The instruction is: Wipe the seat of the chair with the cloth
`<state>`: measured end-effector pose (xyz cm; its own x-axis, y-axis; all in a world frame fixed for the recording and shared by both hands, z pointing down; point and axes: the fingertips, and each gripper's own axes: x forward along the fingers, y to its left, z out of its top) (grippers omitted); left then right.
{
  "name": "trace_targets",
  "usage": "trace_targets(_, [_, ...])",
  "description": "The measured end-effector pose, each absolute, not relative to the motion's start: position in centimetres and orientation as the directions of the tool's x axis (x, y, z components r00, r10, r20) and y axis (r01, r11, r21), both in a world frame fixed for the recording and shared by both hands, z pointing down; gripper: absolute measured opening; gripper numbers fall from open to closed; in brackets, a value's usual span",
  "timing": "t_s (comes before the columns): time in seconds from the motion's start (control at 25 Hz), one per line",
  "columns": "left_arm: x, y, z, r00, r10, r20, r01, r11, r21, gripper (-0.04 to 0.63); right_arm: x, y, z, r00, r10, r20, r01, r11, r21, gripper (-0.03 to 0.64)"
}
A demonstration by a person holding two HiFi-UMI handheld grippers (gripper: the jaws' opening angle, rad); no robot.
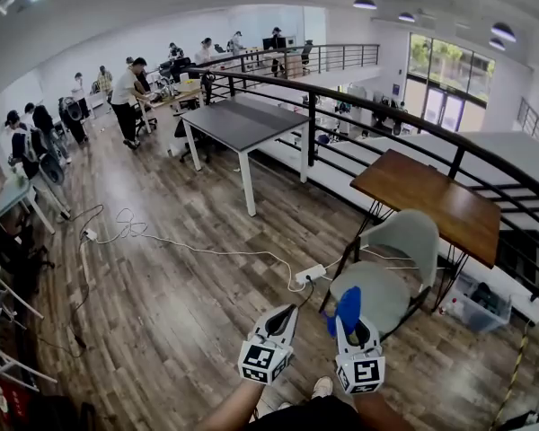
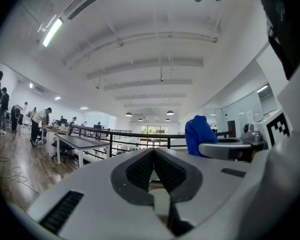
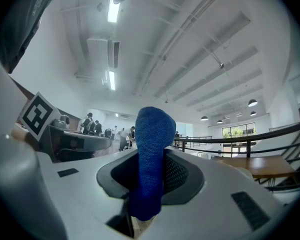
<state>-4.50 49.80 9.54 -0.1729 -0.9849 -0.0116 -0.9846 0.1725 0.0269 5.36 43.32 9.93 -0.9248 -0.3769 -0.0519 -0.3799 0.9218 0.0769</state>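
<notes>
Below us in the head view, the chair [image 1: 404, 241] stands beside a brown table [image 1: 431, 200], & its seat [image 1: 384, 302] is bare. The right gripper [image 1: 349, 327] pinches the blue cloth [image 1: 348, 306]. The left gripper [image 1: 287, 315] is just beside it w/ nothing in it.

We judge the step as the approach: the cloth is in hand but wiping is not yet begun. From above, the cloth overlaps the near edge of the seat, yet we cannot tell if it touches. Both gripper cameras look at the ceiling & the far room, so prob. the grippers are tilted up, i.e. the cloth is in the air. The next move calls for tipping the right gripper down, laying the free end of the cloth on the seat, then sweeping across. A good part of the cloth stands free past the jaws, so we think it can wipe w/o the jaws scraping.

Only the head view shows the chair & seat; neither gripper view has them. The right gripper view shows its jaws closed on the cloth, which rises between them as a thick fold. The left gripper view shows its own jaws pressed together, nothing between, & also the cloth from the side, standing above the right gripper. The head view is too small for these jaw details.
</notes>
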Motion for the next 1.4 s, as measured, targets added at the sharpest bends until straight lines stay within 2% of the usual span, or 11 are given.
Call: trace_targets(1.4, [-8.8, 28.3, 10.2, -0.159, -0.987, 0.038, -0.987, 0.160, 0.010, 0.007, -0.2, 21.9, 11.2, -0.943, -0.332, -0.032, -0.333, 0.943, 0.011, 0.109])
